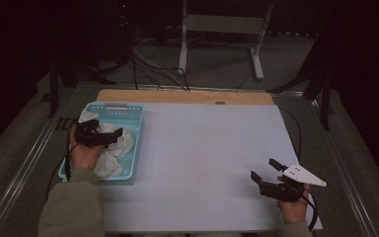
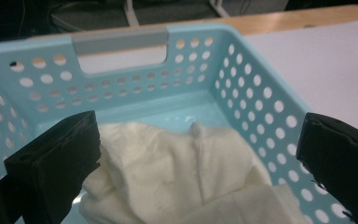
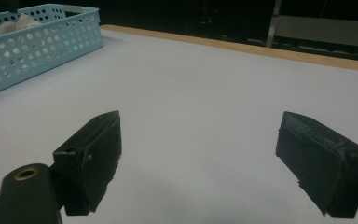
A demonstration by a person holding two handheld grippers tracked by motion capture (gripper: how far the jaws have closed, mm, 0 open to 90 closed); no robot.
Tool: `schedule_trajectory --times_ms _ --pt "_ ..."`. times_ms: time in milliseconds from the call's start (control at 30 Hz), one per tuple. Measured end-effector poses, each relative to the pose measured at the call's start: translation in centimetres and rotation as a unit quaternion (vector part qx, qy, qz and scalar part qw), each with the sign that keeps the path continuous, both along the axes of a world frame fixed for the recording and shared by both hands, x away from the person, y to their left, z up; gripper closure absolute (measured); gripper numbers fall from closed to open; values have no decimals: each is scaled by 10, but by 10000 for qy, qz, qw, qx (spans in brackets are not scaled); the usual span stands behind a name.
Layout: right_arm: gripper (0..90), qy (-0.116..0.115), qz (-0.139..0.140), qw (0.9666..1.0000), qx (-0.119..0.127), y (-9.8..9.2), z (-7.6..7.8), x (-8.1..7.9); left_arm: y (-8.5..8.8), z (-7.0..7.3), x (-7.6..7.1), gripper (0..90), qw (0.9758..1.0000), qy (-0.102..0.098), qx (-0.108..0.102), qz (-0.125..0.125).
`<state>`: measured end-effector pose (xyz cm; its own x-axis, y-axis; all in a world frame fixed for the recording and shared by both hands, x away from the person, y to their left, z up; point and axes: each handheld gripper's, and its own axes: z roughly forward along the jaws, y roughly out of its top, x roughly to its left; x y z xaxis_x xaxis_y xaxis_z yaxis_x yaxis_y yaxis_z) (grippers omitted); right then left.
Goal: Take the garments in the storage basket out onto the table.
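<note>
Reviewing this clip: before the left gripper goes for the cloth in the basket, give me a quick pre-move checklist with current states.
1. Left gripper open: ok, jaws spread wide.
2. Left gripper over the white cloth: ok, cloth lies between the jaws.
3. Cloth inside the blue basket: ok.
4. Cloth free of the basket holes: cannot tell.
5. Right gripper clear of the basket: ok, open over the bare white mat.
6. Basket fully on the table: cannot tell; its left edge sits near the mat's border.
</note>
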<state>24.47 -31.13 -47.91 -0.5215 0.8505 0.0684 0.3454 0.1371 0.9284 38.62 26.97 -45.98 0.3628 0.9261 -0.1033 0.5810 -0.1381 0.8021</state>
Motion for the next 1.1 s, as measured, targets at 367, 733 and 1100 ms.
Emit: schedule_trajectory --times_ms 367,733,1100 --pt "143 13 14 10000 5 0 0 0 0 -12 11 5 9984 486 240 163" --pt "143 13 17 10000 0 0 0 0 -8 -17 18 5 9923 1159 444 30" --pt "144 11 30 10000 -5 0 0 0 -14 -23 23 176 9856 1609 518 -93"
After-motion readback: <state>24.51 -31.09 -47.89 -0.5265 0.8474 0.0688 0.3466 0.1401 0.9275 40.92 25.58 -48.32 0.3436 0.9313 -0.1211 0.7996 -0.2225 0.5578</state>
